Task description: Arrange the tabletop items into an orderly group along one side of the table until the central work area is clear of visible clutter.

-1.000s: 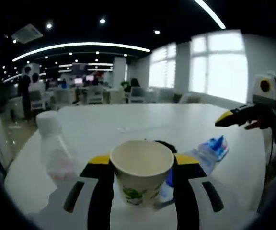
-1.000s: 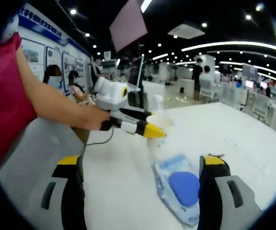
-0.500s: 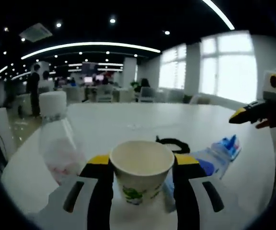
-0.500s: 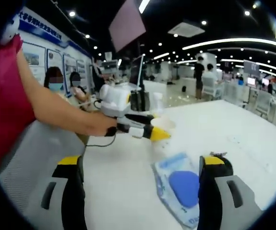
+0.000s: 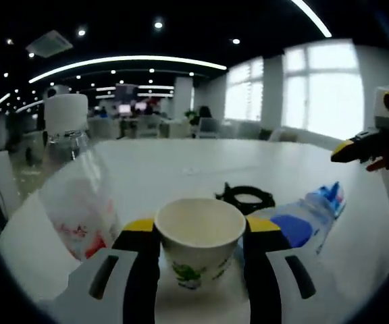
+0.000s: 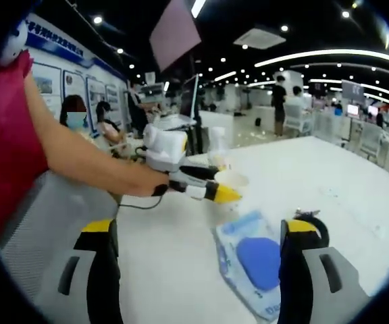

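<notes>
I see a cream paper cup (image 5: 200, 241) with a green print, a clear bottle (image 5: 73, 196) with a white cap and red label, a blue-and-white packet (image 6: 255, 262), a black ring (image 5: 246, 198), all on my white surface (image 5: 181, 169), and yellow-tipped black tongs (image 5: 200, 233).

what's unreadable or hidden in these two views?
- Left gripper view: paper cup base, hidden between the left claw jaws; its print is blurred.
- Left gripper view: clear bottle label too blurred to read.
- Right gripper view: blue-and-white packet text too small; its near end is cut off by the edge.
- Right gripper view: black ring mostly hidden behind a jaw.
</notes>
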`<state>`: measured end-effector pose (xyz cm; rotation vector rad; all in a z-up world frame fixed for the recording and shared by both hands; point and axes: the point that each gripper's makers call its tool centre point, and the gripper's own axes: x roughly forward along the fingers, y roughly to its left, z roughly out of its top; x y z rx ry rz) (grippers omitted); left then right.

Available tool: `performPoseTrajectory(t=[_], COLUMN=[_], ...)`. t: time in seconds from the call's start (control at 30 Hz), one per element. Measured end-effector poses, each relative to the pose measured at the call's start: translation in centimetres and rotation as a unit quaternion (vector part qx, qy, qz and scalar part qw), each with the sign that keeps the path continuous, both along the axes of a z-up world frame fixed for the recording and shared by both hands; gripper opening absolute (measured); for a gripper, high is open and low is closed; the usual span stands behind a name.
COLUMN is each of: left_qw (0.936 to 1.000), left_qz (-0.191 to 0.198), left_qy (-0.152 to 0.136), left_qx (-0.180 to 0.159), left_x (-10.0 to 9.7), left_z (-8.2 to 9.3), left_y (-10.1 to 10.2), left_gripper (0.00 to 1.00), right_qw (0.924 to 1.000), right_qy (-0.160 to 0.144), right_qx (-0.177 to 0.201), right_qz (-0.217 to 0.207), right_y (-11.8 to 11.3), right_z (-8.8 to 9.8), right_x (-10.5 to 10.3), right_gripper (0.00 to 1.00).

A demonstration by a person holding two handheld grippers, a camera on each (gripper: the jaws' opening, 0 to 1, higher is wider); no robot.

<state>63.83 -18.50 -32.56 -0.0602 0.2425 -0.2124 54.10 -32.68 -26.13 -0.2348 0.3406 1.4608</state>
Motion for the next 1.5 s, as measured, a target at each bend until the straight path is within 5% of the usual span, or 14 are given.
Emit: performPoseTrajectory(t=[0.9, 1.5], left_qw=[0.999, 0.9982], left_qz=[-0.002, -0.006], left_qy=[0.029, 0.047], left_qx=[0.034, 0.035], left_x=[-0.9, -1.3], left_z=[-1.3, -1.5], left_y=[0.2, 0.1], left_gripper=[0.45, 0.54], right_qw=[0.9999, 0.9998], right_qy=[0.009, 0.013], right_qx=[0.004, 0.006], right_qz=[-0.007, -0.013], right_y=[0.0, -0.3], right_z=[-0.1, -0.1], right_x=[0.0, 0.1], right_gripper=[0.97, 0.97])
